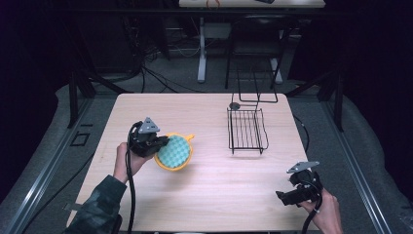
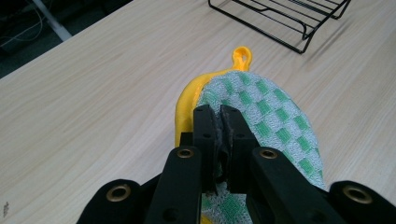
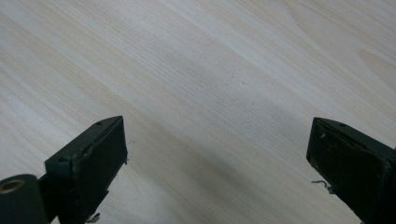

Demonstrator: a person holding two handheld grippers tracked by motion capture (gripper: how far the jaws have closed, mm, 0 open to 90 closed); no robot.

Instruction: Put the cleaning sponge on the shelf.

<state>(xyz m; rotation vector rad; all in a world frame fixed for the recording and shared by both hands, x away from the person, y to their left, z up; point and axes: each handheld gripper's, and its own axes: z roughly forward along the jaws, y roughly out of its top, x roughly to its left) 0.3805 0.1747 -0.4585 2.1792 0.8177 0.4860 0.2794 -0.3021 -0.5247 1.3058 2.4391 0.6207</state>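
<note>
High view: pale wood-grain desk [image 1: 204,185], rectangular, dark floor and cables around it. Left gripper [image 1: 155,141] sits left of centre, held in the person's left hand [image 1: 127,158], forearm in a camouflage-patterned sleeve [image 1: 97,207] coming in from the near left corner. Its jaws point right and pinch the left edge of a green-and-white checked cloth [image 1: 174,151], round in outline, backed by a yellow rim [image 1: 171,168] with a small loop tab at the far right. Whether the cloth rests on the desk or is lifted off it cannot be told. Black wire rack [image 1: 247,129] stands right of centre, well apart from the cloth, thin parallel bars with an upright frame at its far end; a small dark round piece [image 1: 234,105] lies at its far left corner. Right gripper [image 1: 283,197] is near the near right corner, in the right hand [image 1: 324,212], jaws pointing left, grey three-cornered plate [image 1: 302,166] on top. Left gripper view: jaws pressed together on the cloth [image 2: 266,116], knitted, nubbly weave in green squares; smooth yellow rim [image 2: 187,105] curves along its left with loop tab [image 2: 243,55] beyond; rack [image 2: 289,21] at far right. Right gripper view: jaws spread wide, nothing between them, matte black pads [image 3: 100,161] with frayed edges over bare desk [image 3: 210,84].
</note>
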